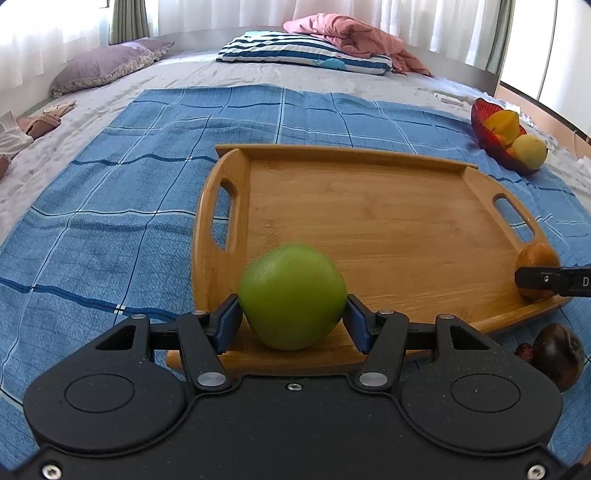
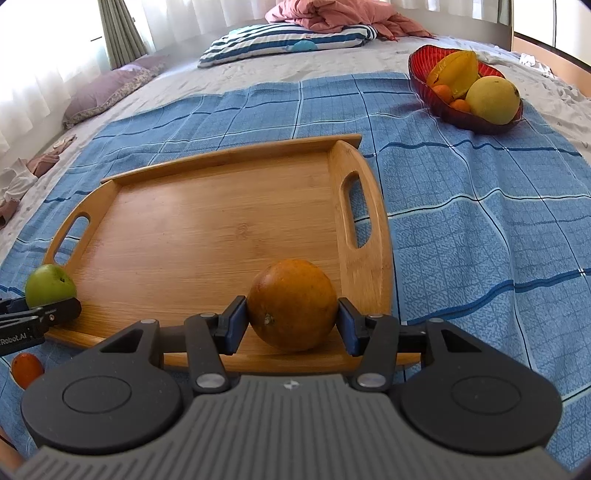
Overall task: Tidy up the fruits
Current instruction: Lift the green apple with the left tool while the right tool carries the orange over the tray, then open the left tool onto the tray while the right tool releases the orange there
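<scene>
Each wrist view looks forward and steeply down along its own fingers, close over the near edge of the rimmed bamboo tray [image 1: 369, 221] [image 2: 207, 229]. Both share it, plus the ribbed red glass bowl [image 1: 480, 122] [image 2: 421, 77] at two o'clock.

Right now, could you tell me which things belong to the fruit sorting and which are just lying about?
For the job: green apple, orange, wooden tray, red fruit bowl, dark fruit, small red fruit.
Lying about: striped pillow, purple pillow, pink blanket.
</scene>
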Demonstrator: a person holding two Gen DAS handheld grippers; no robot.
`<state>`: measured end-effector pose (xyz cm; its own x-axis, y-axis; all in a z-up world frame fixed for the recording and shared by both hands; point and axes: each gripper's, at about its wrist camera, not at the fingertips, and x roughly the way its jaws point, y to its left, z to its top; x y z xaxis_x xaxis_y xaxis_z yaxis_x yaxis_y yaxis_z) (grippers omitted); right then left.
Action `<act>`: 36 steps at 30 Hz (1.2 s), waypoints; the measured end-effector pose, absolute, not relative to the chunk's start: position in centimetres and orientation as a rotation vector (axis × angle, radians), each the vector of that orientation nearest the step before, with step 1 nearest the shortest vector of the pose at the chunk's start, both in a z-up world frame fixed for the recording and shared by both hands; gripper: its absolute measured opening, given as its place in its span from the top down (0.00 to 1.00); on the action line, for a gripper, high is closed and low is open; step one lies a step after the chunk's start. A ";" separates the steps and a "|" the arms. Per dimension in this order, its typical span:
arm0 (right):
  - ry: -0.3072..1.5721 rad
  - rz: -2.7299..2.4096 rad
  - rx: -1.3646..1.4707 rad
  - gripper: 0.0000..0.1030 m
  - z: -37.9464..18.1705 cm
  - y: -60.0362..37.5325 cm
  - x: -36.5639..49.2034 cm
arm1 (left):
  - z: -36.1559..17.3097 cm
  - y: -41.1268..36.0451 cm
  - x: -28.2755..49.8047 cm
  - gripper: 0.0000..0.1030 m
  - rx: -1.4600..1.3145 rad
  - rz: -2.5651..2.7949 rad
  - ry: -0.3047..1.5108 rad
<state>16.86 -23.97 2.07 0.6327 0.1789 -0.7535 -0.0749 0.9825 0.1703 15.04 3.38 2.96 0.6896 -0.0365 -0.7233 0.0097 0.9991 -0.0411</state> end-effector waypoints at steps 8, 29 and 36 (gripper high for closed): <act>0.814 0.163 0.080 0.28 3.3 -23.8 16.2 | 3.1 2.9 14.8 0.40 -0.020 -0.018 0.784; 0.768 0.163 0.057 0.13 3.3 -23.7 14.4 | 4.6 2.6 12.3 0.04 0.033 -0.047 0.688; 0.713 0.164 0.036 0.08 3.4 -23.3 12.9 | 4.5 2.5 10.8 0.03 0.027 -0.070 0.674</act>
